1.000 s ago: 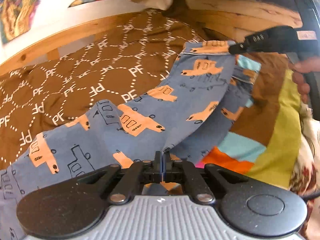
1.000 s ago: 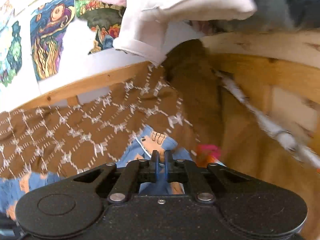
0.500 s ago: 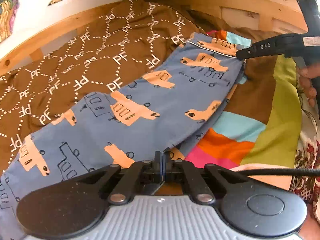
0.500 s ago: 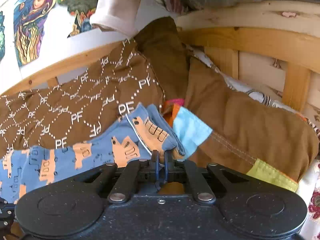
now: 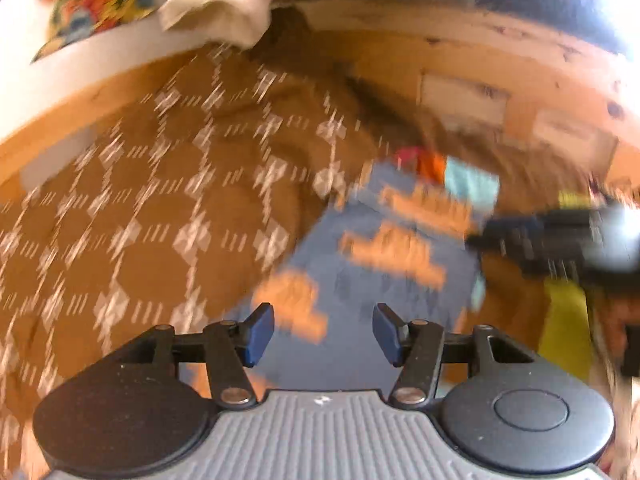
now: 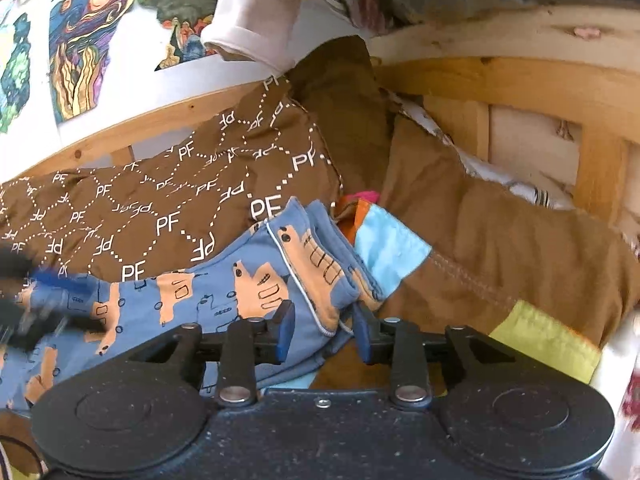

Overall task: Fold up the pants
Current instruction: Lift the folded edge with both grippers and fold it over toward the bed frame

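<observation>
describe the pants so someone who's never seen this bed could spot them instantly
Start at the wooden bed frame and the brown "PF" quilt spread across it. Lying on that quilt, stretching left from just ahead of the right tongs, are the pants. They are the only blue fabric with orange vehicle prints and a white-piped edge; the patchwork blanket beside them has plain colour blocks.

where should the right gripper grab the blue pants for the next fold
Take the blue pants at the stacked edge with the white piping, lying just ahead of the right gripper. Its jaws have just been opening and now stand apart around that edge without pressing it. Probably come in low from the near side: the layers there are bunched into a raised lip over the patchwork blanket, so both pads can catch every layer.
</observation>
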Demonstrator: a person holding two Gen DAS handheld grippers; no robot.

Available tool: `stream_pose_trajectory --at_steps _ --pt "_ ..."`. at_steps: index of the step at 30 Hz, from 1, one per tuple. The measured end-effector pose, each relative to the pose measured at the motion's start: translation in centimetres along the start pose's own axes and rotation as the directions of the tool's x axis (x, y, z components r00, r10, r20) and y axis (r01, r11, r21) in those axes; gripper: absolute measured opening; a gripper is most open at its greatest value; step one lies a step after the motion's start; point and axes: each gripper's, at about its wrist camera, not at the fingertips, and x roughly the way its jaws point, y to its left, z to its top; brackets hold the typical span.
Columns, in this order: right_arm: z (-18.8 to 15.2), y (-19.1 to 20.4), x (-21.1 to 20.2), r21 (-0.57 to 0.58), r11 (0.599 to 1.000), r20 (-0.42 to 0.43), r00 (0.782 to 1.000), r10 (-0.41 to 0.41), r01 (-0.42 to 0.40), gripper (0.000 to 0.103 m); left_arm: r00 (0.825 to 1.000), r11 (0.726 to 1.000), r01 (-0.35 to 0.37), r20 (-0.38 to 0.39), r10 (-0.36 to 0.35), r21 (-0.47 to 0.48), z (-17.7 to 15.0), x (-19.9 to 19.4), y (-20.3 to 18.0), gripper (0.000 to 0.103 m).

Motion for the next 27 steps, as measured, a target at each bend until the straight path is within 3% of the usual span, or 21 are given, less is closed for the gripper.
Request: stream_pose_trajectory --at_steps 3,7,13,16,19,24,27 --pt "0.3 -0.5 0.2 0.01 1.0 0.004 1.0 0.009 -0.009 0.034 0.998 0.996 0.05 0.028 -0.052 0.068 3.4 3.3 -0.5 0.06" --pt "0.4 -0.9 0.4 0.009 1.0 0.002 1.0 0.026 -0.026 0.034 0.994 0.982 0.112 -0.005 -0.113 0.155 6.6 7.7 -1.0 0.06" --pt "0.4 -1.5 0.1 0.018 0.999 -0.006 0.999 0.051 -0.051 0.034 0.981 0.97 0.195 -0.046 -0.19 0.147 7.9 10.5 -0.2 0.061" --pt "0.2 -1.5 -0.1 0.024 0.998 -0.014 0.999 0.052 -0.052 0.034 0.97 0.964 0.24 -0.071 -0.233 0.115 7.9 11.4 0.2 0.043" --pt "0.1 -1.6 0.2 0.028 0.998 -0.017 0.999 0.05 -0.049 0.034 0.966 0.962 0.257 -0.068 -0.251 0.094 7.8 11.5 0.2 0.033" --pt "0.7 -1.8 0.6 0.089 0.994 -0.012 0.998 0.059 -0.058 0.033 0.972 0.967 0.231 -0.061 -0.225 0.107 7.9 11.3 -0.5 0.017" --pt "0.7 -1.6 0.7 0.092 0.996 0.002 1.0 0.019 -0.02 0.012 0.976 0.97 0.214 -0.049 -0.21 0.11 8.0 11.0 -0.8 0.015"
